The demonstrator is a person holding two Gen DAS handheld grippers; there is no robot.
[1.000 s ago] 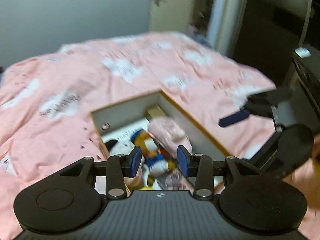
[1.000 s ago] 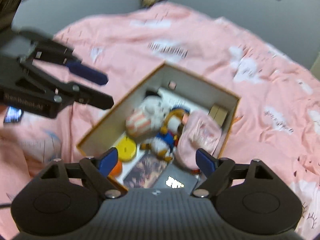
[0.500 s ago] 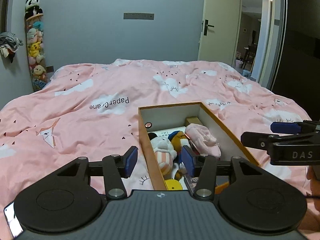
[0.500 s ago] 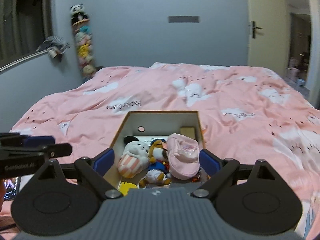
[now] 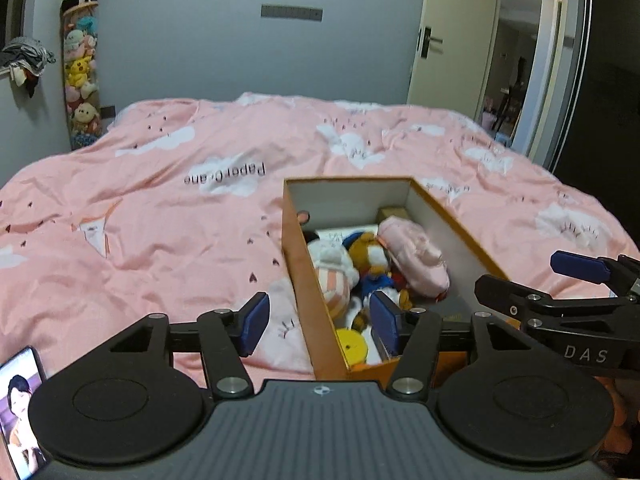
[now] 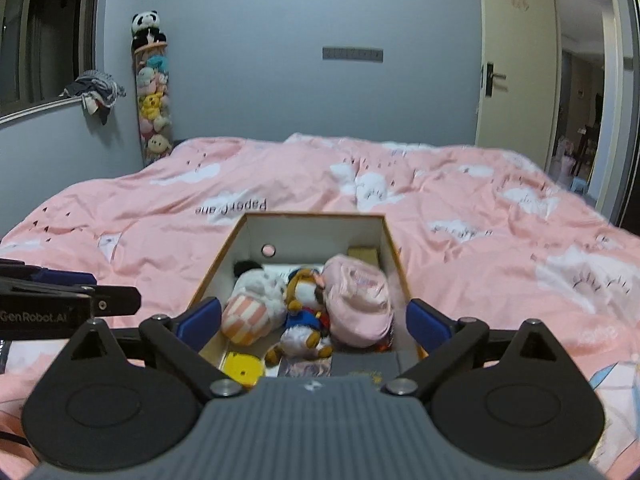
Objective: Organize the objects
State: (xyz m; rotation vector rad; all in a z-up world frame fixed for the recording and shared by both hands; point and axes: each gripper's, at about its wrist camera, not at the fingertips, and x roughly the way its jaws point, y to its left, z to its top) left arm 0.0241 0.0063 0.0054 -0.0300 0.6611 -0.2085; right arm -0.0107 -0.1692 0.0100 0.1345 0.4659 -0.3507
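While both sets of jaws are opening with nothing pressed between their pads, the left gripper (image 5: 318,324) straddles the near left wall of the orange box (image 5: 304,276) and the right gripper (image 6: 316,320) spans its near end. Inside that box (which sits on the pink bedspread (image 5: 160,208)) lie a striped plush (image 6: 250,312), a duck toy (image 6: 306,312), a pink hat (image 6: 356,300) and a yellow disc (image 6: 242,368).

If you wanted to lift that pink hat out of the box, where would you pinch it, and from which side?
Probably from above, on the rounded crown of the pink hat. It lies on top of the pile against the right wall of the box, with the duck toy pressed to its other side, so only the top is free. The soft cloth should bunch between the fingers. The right gripper, opening and empty, sits nearest.
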